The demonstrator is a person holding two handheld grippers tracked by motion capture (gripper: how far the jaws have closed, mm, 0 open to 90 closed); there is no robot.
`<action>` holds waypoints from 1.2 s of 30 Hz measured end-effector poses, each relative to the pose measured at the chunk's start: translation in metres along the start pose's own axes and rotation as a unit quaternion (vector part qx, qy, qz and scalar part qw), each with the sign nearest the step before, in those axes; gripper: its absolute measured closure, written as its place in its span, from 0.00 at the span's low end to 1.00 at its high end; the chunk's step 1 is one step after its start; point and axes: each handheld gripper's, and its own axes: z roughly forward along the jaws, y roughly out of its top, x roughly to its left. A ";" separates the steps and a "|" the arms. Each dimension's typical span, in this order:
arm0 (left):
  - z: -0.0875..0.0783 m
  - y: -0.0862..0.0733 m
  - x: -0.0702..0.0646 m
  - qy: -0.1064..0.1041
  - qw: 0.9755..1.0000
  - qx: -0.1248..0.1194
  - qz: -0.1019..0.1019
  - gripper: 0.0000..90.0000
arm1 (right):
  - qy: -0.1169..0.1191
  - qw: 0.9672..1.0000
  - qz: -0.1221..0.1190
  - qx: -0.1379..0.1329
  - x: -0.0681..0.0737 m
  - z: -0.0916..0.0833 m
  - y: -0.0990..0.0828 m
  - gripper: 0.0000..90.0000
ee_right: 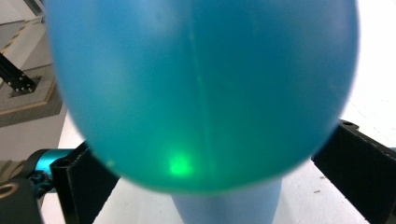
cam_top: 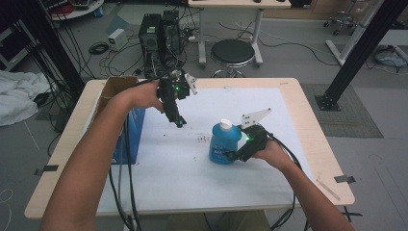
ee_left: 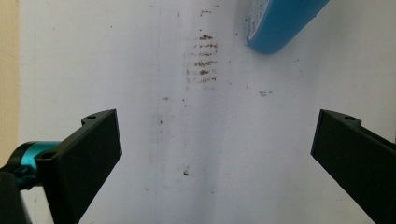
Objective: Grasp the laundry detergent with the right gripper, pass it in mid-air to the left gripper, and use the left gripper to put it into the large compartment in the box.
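The work in hand looks like a grasp on the round-bodied blue plastic bottle with a white cap, which stands upright on the white paper sheet covering the pale wooden table, a little toward three o'clock of the table's middle. The right claw comes at the bottle from about four o'clock, low on its body; in the right gripper view the blue bottle sits right up against the camera, with a black jaw on either side of its widest part. The jaws bracket it closely, but I cannot tell from these views whether they already press on the plastic or stand just off it. The left claw hangs above the sheet at about ten o'clock of the bottle, well apart from it, its jaws spread wide and holding nothing; in the left gripper view they frame bare paper with a patch of brown smudges, and the bottle's base shows at the one o'clock corner. By my judgement the step is securing the bottle, early in the job. The next move calls for a firm, level squeeze from the right claw so the rounded, slippery body does not pop out or tip, with the left claw then free to come in on the cap.
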 end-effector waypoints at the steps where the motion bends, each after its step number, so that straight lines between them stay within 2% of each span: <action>1: 0.000 0.000 0.000 0.000 1.000 -0.001 0.000 0.02 | 0.001 1.000 0.000 -0.003 0.000 0.001 0.000 0.04; 7: 0.000 -0.001 0.001 0.002 1.000 -0.002 -0.003 0.02 | 0.003 1.000 0.000 -0.012 -0.001 0.002 -0.001 0.06; 9: -0.001 -0.002 0.001 0.002 1.000 -0.002 -0.003 0.02 | 0.004 1.000 -0.001 -0.017 -0.001 0.002 -0.002 0.10; 10: -0.001 -0.002 0.001 0.001 1.000 -0.001 -0.002 0.02 | 0.006 1.000 0.000 -0.017 -0.001 0.002 -0.002 0.16; 33: 0.000 -0.003 0.002 0.002 1.000 -0.002 -0.003 0.02 | 0.003 1.000 -0.004 -0.029 -0.001 0.005 -0.008 0.18; 36: 0.000 -0.003 0.002 0.002 1.000 -0.003 -0.004 0.02 | 0.009 0.999 -0.008 -0.034 0.000 0.005 -0.009 0.26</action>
